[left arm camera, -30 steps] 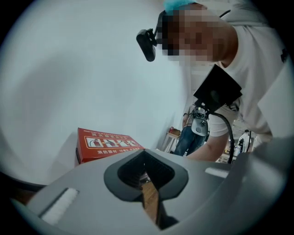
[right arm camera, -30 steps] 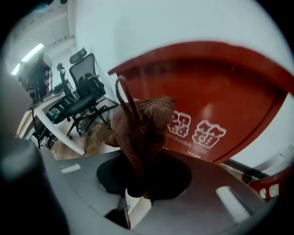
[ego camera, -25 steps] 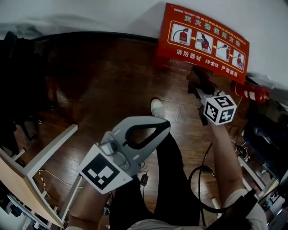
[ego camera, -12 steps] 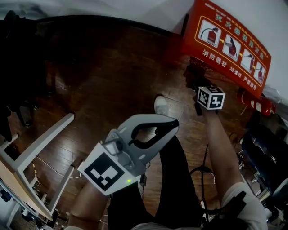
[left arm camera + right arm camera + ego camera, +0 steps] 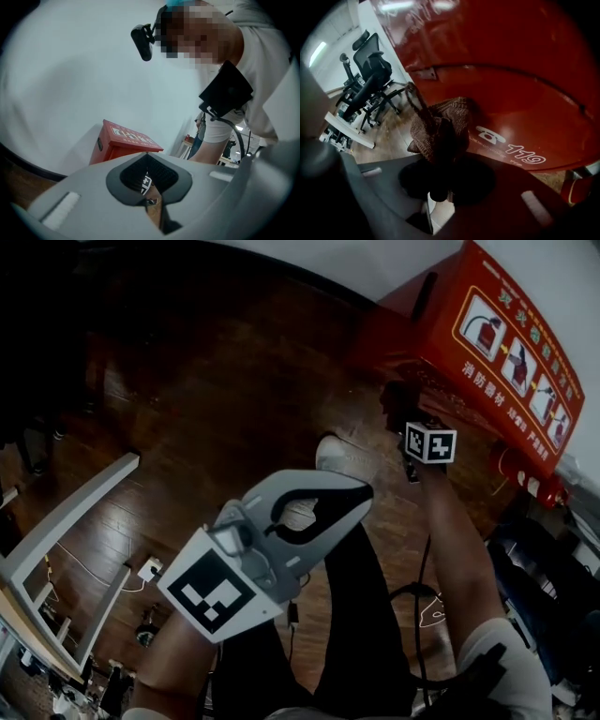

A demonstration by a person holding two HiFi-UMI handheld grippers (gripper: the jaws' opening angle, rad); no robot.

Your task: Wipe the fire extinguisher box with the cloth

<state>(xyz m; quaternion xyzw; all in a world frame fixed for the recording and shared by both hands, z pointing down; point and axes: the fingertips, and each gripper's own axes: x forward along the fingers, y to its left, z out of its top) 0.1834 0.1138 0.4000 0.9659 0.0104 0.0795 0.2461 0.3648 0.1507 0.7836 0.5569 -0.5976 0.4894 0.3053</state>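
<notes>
The red fire extinguisher box (image 5: 487, 343) stands against the white wall at the upper right of the head view. In the right gripper view its glossy front (image 5: 511, 70) fills the frame. My right gripper (image 5: 405, 418) reaches out to the box's lower front and is shut on a dark brown cloth (image 5: 401, 399). The bunched cloth (image 5: 440, 124) hides the right gripper's (image 5: 440, 161) tips and lies close against the red panel. My left gripper (image 5: 359, 493) hangs over my leg with its jaws shut and nothing in them. In its own view the left gripper (image 5: 148, 157) points toward the box (image 5: 123, 140).
A red extinguisher cylinder (image 5: 525, 474) lies on the wooden floor right of the box. A white table frame (image 5: 66, 531) stands at the left, with a power strip (image 5: 150, 568) and cables nearby. Black office chairs (image 5: 370, 79) stand beyond the box. My shoe (image 5: 342, 457) is near the box.
In the head view the box has shifted toward the upper right corner and looks nearer. The right gripper with the cloth stays by its lower front. The left gripper has hardly moved.
</notes>
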